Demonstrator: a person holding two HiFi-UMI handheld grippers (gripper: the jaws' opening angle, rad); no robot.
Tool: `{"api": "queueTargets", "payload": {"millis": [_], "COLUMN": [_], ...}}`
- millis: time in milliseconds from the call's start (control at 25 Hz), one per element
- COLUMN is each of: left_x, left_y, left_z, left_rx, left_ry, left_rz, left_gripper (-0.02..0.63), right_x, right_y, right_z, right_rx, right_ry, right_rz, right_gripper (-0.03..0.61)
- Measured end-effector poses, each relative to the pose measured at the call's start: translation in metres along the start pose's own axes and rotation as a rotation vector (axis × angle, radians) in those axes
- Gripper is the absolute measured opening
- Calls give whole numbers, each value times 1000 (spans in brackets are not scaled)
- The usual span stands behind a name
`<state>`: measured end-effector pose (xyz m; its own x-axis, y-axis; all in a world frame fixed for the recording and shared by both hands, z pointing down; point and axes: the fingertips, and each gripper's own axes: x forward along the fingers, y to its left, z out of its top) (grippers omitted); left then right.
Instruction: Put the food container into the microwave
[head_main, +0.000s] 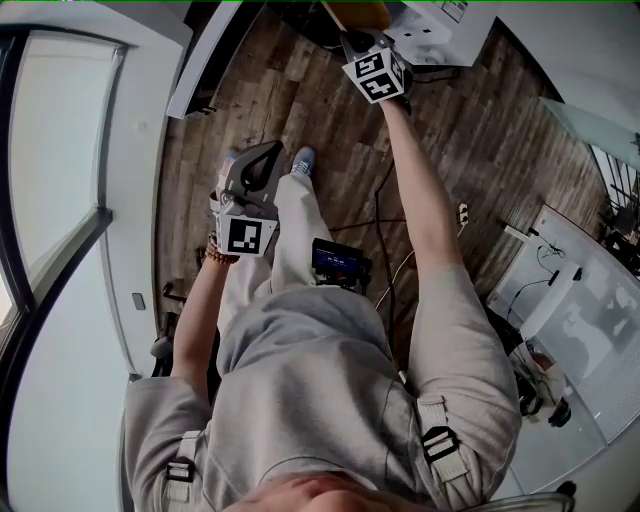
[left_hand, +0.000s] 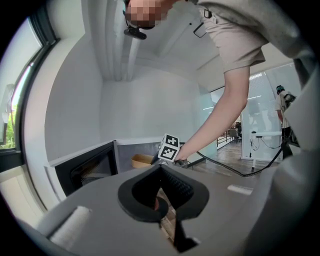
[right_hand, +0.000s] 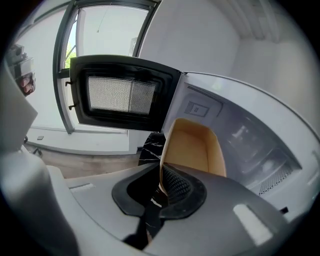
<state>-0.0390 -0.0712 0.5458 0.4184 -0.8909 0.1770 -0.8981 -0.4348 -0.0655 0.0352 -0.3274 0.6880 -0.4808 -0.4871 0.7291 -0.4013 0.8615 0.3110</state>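
Right gripper: jaws pinched together on the near wall of the tan, open-topped, rectangular food container, which is tipped up so its inside faces the gripper's camera.
Food container's place: straight ahead of the right gripper's jaws, at the mouth of the white microwave. I cannot tell whether it rests on the oven floor.
Microwave door: black-framed with a mesh window, swung wide open, up and to the left of the right gripper.
Left gripper: jaws closed tip to tip with nothing between them, held low by the person's leg, well back from the right gripper.
Below both grippers: dark wood-plank floor.
Person: right arm stretched forward, left arm bent close to the body.
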Motion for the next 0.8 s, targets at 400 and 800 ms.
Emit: {"api": "queueTargets", "payload": {"millis": [400,800], "left_x": [11,44], "left_y": [0,-2], "left_z": [2,15], "left_rx": [-6,-16], "left_ry": [7,-25], "left_rz": [6,2], "left_gripper": [-3,-3], "right_x": [15,24], "right_y": [-19,-28], "right_z": [7,9], "right_rx": [-22,-33], "right_ry": [18,20], "right_rz": [5,7], "right_gripper": [34,32]}}
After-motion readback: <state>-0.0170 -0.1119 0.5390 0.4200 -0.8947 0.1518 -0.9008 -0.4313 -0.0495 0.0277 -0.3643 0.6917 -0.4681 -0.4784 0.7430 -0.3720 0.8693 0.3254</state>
